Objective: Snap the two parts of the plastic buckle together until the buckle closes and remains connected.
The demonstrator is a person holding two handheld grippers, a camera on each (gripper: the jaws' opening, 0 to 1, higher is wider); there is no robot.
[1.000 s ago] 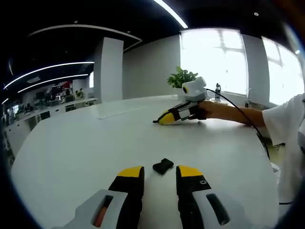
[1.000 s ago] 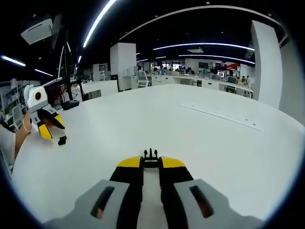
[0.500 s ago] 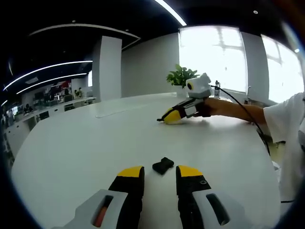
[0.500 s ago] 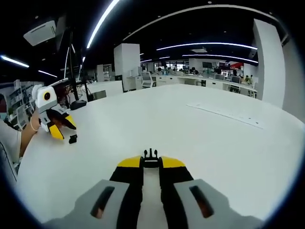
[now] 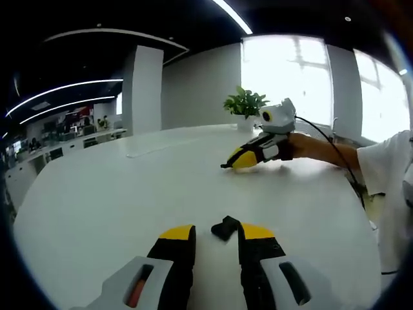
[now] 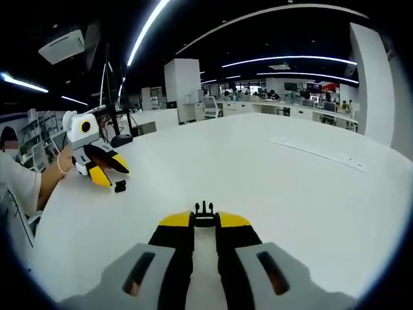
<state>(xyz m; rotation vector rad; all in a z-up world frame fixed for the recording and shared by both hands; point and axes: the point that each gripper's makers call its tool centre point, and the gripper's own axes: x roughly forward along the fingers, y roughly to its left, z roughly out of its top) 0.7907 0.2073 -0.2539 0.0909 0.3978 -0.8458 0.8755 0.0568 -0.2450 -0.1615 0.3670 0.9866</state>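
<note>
Two black buckle halves, unjoined. The pronged half [image 6: 204,213] sits low centre in your right gripper view, its little teeth poking up past the yellow tips; the blocky socket half [image 5: 225,228] lies on the white table [image 5: 116,187] low centre in your left gripper view, tilted, just off the right-hand yellow tip. Since a second ago: in your left gripper view the socket half has slid from between the tips toward the right one, and your right gripper [image 5: 242,159] now shows farther right in the upper right; in your right gripper view your left gripper [image 6: 103,169] shows nearer centre from the left edge, with the socket half [image 6: 120,186] just below it. Your right gripper's [image 6: 204,219] jaws are pinched narrow on the pronged half. Your left gripper's [image 5: 217,234] jaws stand parted, holding nothing; whether the right tip touches the socket half, I cannot tell.
</note>
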